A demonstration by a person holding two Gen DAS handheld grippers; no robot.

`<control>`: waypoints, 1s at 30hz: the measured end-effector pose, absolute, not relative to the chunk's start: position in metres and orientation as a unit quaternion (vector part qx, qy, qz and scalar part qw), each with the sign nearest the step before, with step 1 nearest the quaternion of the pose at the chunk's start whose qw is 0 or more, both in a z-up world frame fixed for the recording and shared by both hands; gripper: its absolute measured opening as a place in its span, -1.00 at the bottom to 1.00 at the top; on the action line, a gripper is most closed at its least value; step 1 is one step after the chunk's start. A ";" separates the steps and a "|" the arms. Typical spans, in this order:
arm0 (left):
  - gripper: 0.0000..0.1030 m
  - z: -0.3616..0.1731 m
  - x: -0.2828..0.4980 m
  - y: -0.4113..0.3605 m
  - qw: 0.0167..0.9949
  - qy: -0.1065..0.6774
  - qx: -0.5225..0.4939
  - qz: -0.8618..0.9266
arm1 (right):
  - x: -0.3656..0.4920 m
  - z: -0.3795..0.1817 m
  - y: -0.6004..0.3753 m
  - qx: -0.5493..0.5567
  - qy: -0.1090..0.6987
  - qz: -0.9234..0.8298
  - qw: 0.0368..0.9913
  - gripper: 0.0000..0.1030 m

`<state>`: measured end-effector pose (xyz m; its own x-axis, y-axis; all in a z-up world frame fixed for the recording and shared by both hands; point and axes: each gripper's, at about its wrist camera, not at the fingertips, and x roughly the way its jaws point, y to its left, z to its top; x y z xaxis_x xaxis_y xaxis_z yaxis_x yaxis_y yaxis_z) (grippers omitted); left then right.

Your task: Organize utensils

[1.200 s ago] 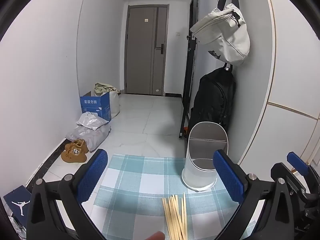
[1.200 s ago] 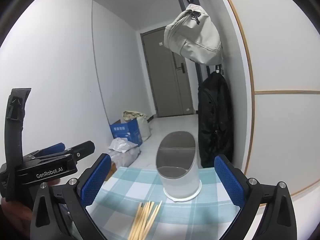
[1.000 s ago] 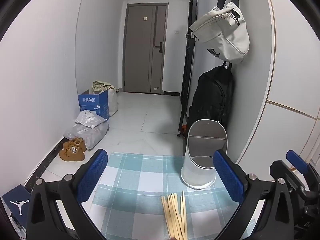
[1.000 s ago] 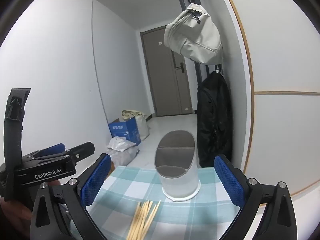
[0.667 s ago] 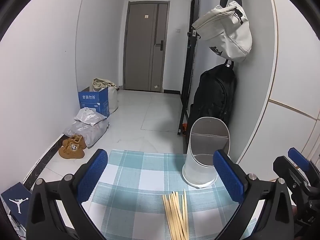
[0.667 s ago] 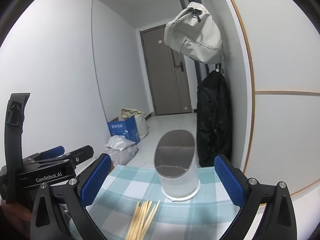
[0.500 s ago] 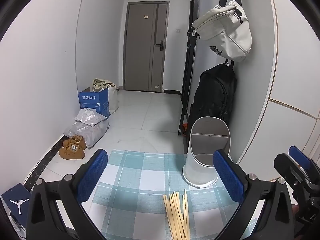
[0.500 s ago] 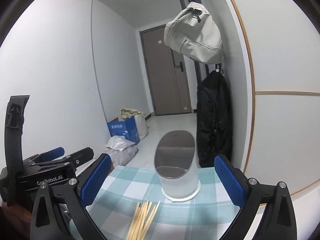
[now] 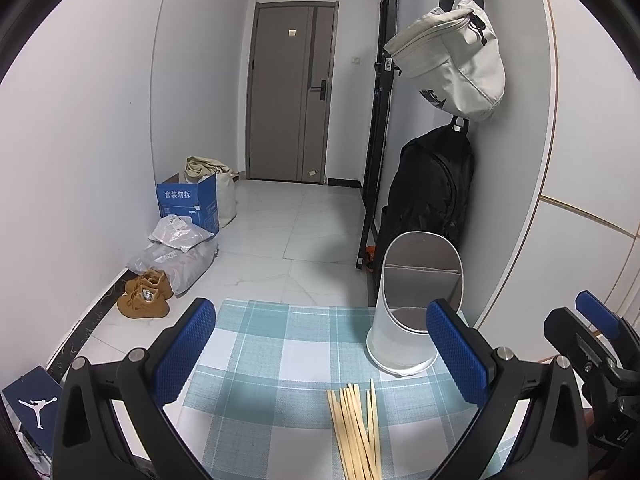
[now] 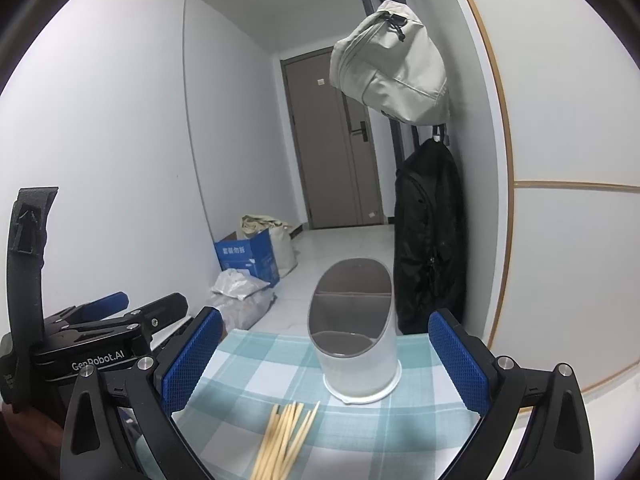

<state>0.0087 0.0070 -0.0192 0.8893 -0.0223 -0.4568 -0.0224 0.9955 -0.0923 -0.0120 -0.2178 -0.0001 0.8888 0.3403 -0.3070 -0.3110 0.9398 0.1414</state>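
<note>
A bundle of several wooden chopsticks (image 9: 356, 428) (image 10: 286, 436) lies on a teal and white checked placemat (image 9: 264, 372) (image 10: 360, 420). Behind it stands a white slanted utensil holder (image 9: 412, 304) (image 10: 356, 336) with a grey divided inside; no utensil shows in it. My left gripper (image 9: 320, 352) hovers open above the mat's near edge, with nothing between its blue pads. My right gripper (image 10: 326, 356) is open too, a little to the right, also holding nothing. Each gripper shows at the other view's edge.
The table ends just past the mat; beyond lies a tiled hallway floor with a blue box (image 9: 188, 204), plastic bags (image 9: 176, 252) and tan shoes (image 9: 144, 296). A black backpack (image 9: 428, 192) and a cream bag (image 9: 452, 60) hang on the right wall.
Both grippers stay open; the views shift only slightly. A fingertip seen at the bottom of the left wrist view at first is gone.
</note>
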 end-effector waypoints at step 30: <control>0.98 -0.026 0.017 0.016 0.967 0.248 -0.060 -0.003 | -0.007 -0.006 -0.213 0.051 0.175 0.166 0.969 1.00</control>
<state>0.0173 0.0165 -0.0258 0.8772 -0.0348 -0.4789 -0.0244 0.9928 -0.1169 -0.0073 -0.2133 -0.0064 0.8836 0.3390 -0.3230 -0.3030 0.9399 0.1576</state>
